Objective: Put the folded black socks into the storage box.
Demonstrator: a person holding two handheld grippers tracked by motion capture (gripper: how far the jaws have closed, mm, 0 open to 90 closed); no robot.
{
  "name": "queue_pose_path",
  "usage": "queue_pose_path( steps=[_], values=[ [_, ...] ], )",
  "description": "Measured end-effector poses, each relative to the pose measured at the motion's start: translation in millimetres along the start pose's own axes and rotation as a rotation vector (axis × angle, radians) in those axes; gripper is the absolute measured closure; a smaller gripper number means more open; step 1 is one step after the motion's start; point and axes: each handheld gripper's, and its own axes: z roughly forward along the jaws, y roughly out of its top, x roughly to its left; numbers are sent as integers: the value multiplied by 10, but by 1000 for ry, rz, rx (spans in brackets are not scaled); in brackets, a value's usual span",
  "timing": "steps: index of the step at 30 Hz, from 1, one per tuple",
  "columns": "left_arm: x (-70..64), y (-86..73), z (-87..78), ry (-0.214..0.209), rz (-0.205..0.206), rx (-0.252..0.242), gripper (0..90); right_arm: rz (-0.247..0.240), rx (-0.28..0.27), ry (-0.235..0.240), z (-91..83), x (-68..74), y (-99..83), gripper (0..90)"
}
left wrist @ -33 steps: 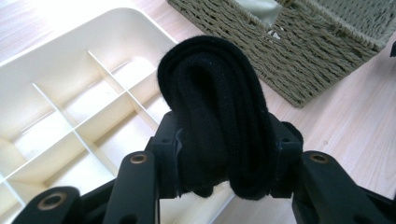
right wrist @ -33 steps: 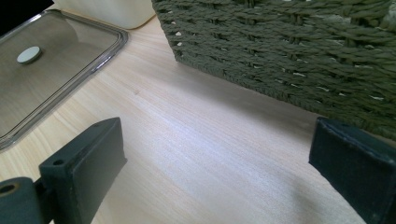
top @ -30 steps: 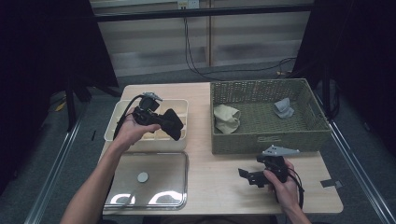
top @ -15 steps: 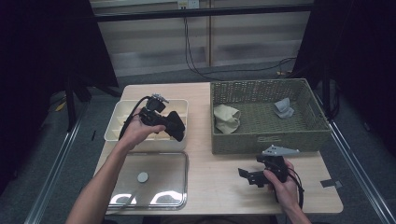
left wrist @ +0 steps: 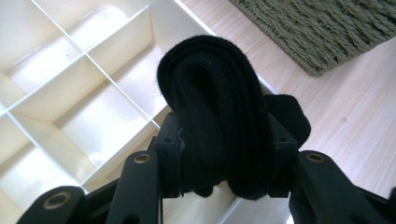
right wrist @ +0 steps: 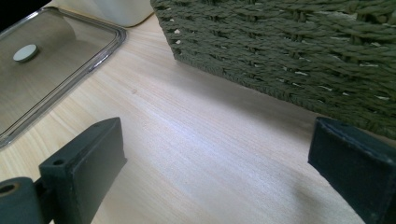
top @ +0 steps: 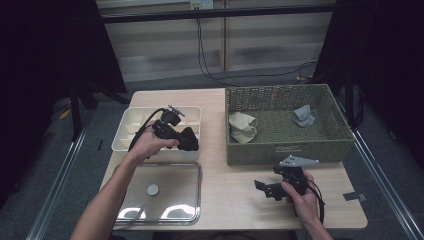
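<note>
My left gripper (top: 186, 141) is shut on a folded black sock (top: 188, 140) (left wrist: 219, 121) and holds it over the near right part of the cream divided box (top: 131, 125) (left wrist: 70, 88). The box's compartments in the left gripper view look bare. My right gripper (top: 261, 187) (right wrist: 219, 182) stands open just above the wooden table (top: 235, 195), its jaws wide apart with nothing between them, close in front of the green woven basket (top: 320, 145) (right wrist: 289, 51). In the basket lie a beige sock (top: 243, 126) and a grey sock (top: 303, 116).
A clear lid (top: 175, 200) (right wrist: 70, 56) with a round grey knob (top: 152, 189) lies flat on the table in front of the box. Cables run across the floor behind the table.
My left gripper has carried the black sock a little right and toward the near right corner of the box. The right gripper has stayed put.
</note>
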Motion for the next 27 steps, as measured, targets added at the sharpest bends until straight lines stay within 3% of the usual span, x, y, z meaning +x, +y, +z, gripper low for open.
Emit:
queue_pose_path(
  steps=[6,20,24,27],
  values=[
    [9,24,85,-12,-23,25,597,-3,3,0,13,-7,1,34],
    [-28,71,352,2,10,119,624,1,16,4,47,3,2,35],
    [-30,83,401,6,13,143,633,-5,19,10,91,23,19,34],
    [-17,101,438,-3,-8,163,637,-10,21,15,103,31,25,34]
  ],
)
